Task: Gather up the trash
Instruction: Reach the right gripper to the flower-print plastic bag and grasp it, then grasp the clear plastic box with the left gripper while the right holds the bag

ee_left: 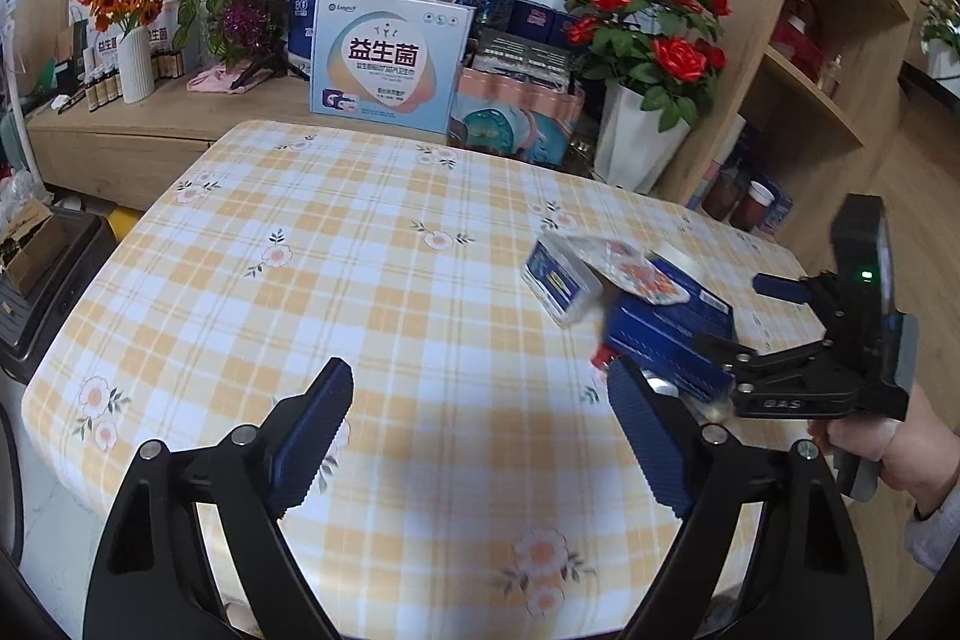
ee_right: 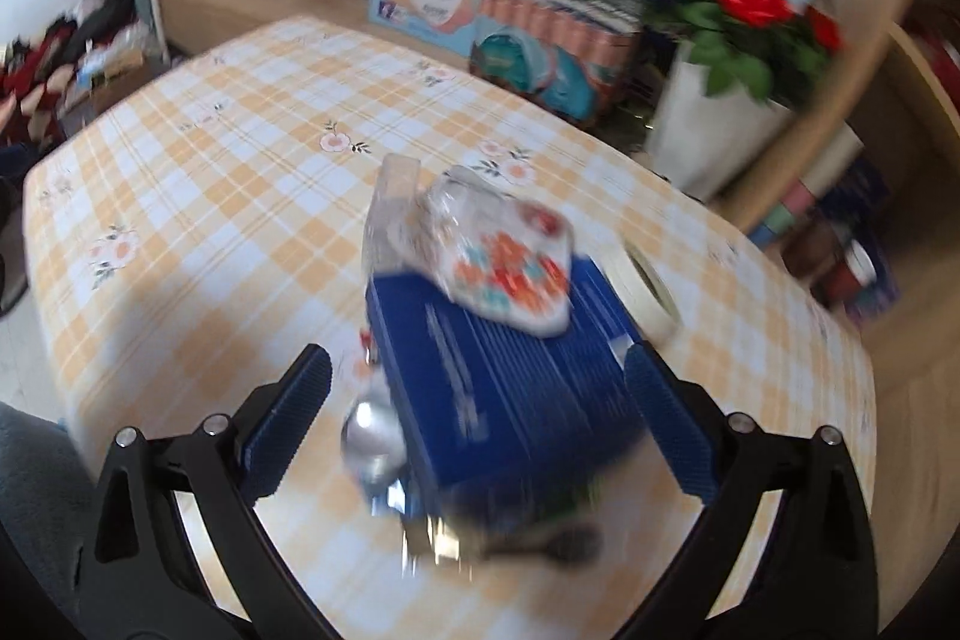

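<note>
A heap of trash lies on the checked tablecloth (ee_left: 372, 280): a dark blue box (ee_right: 510, 388), a crumpled flowered wrapper (ee_right: 510, 268) on top of it, and a small clear-and-blue box (ee_left: 558, 280) beside it. The blue box (ee_left: 672, 334) and wrapper (ee_left: 636, 268) also show in the left wrist view. A shiny silver piece (ee_right: 372, 436) lies at the box's near left. My right gripper (ee_right: 480, 430) is open with its fingers on either side of the blue box; the view is blurred. It also shows in the left wrist view (ee_left: 744, 316). My left gripper (ee_left: 480, 436) is open and empty over bare cloth.
A roll of white tape (ee_right: 648, 292) lies right of the blue box. Behind the table stand a large probiotic carton (ee_left: 390, 64), a pink pack (ee_left: 516, 112), a white vase of red roses (ee_left: 642, 142) and wooden shelves (ee_left: 828, 58). A black bin (ee_left: 42, 280) stands at left.
</note>
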Demonstrator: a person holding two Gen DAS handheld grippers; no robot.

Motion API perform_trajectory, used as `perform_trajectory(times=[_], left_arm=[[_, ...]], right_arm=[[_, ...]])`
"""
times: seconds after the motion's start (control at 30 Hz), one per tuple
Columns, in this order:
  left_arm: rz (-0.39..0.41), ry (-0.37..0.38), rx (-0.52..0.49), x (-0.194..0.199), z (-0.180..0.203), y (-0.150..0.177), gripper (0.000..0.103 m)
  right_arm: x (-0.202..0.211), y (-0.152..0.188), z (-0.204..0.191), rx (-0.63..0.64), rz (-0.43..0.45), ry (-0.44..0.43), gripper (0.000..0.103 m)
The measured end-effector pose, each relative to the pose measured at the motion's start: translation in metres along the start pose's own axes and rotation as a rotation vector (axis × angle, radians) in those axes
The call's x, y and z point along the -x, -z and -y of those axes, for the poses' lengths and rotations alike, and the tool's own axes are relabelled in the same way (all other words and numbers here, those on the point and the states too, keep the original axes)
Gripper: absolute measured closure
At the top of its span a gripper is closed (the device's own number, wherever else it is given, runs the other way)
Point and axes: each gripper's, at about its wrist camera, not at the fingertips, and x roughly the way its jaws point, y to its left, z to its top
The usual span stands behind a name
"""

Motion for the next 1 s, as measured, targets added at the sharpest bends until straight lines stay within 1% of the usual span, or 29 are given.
perform_trajectory(times=[0.07, 0.2, 0.3, 0.4, 0.47, 0.53, 0.6, 0.63, 0.7, 0.73, 0.8, 1.0], left_arm=[[-0.006, 0.005, 0.020, -0.011, -0.008, -0.007, 0.020], [-0.020, 0.009, 0.037, -0.030, -0.019, -0.014, 0.020], [-0.033, 0.013, 0.045, -0.042, -0.024, -0.013, 0.021], [-0.041, 0.016, 0.049, -0.049, -0.027, -0.012, 0.021], [-0.047, 0.021, 0.054, -0.053, -0.028, -0.011, 0.021], [-0.051, 0.025, 0.058, -0.055, -0.029, -0.009, 0.021], [-0.055, 0.029, 0.058, -0.058, -0.028, -0.008, 0.021], [-0.057, 0.030, 0.058, -0.058, -0.027, -0.007, 0.021], [-0.062, 0.033, 0.055, -0.060, -0.026, -0.006, 0.021], [-0.064, 0.034, 0.054, -0.061, -0.026, -0.006, 0.021], [-0.064, 0.037, 0.052, -0.061, -0.024, -0.006, 0.021], [-0.062, 0.047, 0.045, -0.059, -0.015, -0.008, 0.022]], right_arm=[[-0.018, -0.015, -0.003, 0.018, -0.025, -0.001, 0.019], [-0.049, -0.037, -0.004, 0.021, -0.076, -0.009, 0.023], [-0.064, -0.042, -0.006, 0.029, -0.108, -0.022, 0.026], [-0.075, -0.045, -0.009, 0.049, -0.131, -0.015, 0.028], [-0.082, -0.046, -0.010, 0.045, -0.149, -0.018, 0.032], [-0.088, -0.047, -0.010, 0.042, -0.168, -0.021, 0.034], [-0.090, -0.047, -0.011, 0.044, -0.178, -0.024, 0.038], [-0.092, -0.047, -0.011, 0.043, -0.189, -0.033, 0.043], [-0.091, -0.046, -0.011, 0.046, -0.189, -0.032, 0.053], [-0.088, -0.046, -0.009, 0.037, -0.184, -0.048, 0.064], [-0.083, -0.046, -0.005, 0.017, -0.176, -0.077, 0.066], [-0.054, -0.043, 0.012, -0.033, -0.083, -0.106, 0.069]])
